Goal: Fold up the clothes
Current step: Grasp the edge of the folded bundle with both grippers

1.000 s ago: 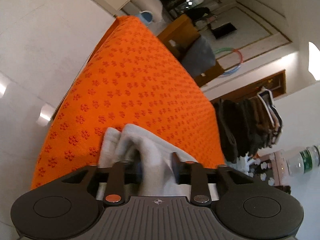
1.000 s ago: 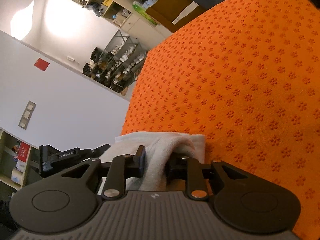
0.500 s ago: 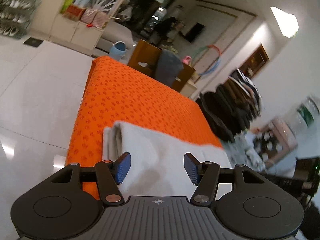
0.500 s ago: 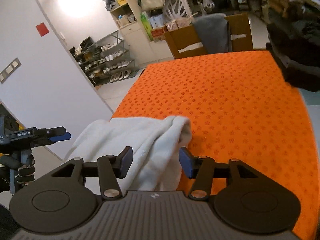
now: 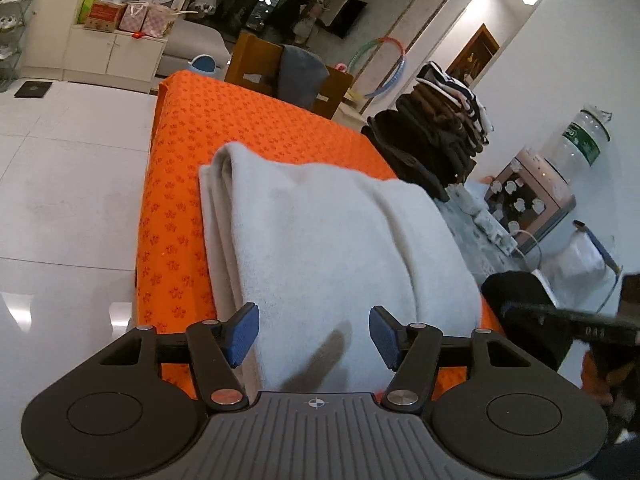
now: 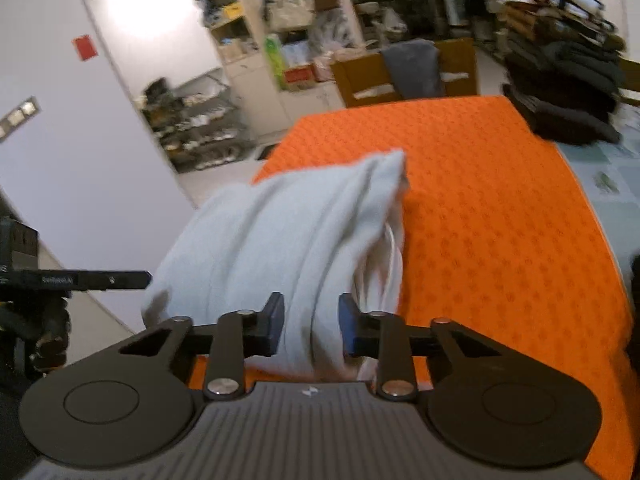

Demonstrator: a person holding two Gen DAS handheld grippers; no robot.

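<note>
white garment [image 5: 320,236] folded, lying on near end of orange table cover [image 5: 256,128] | left gripper [image 5: 314,334] spread above garment, gripping nothing | right gripper [image 6: 311,328] jaws just closing, garment fold between; pinch unclear

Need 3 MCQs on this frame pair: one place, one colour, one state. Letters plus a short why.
1. Where is the stack of dark clothes?
A. at the far right of the table
B. on the floor
C. on the chair

2. What colour is the table cover?
A. blue
B. orange
C. green

3. How does the left gripper stand?
A. clamped on the cloth
B. shut, empty
C. open above the white garment

A: the pile sits beside the cover's far right edge.
B: orange, flower-patterned.
C: both pads stand apart, clear of the fabric.
</note>
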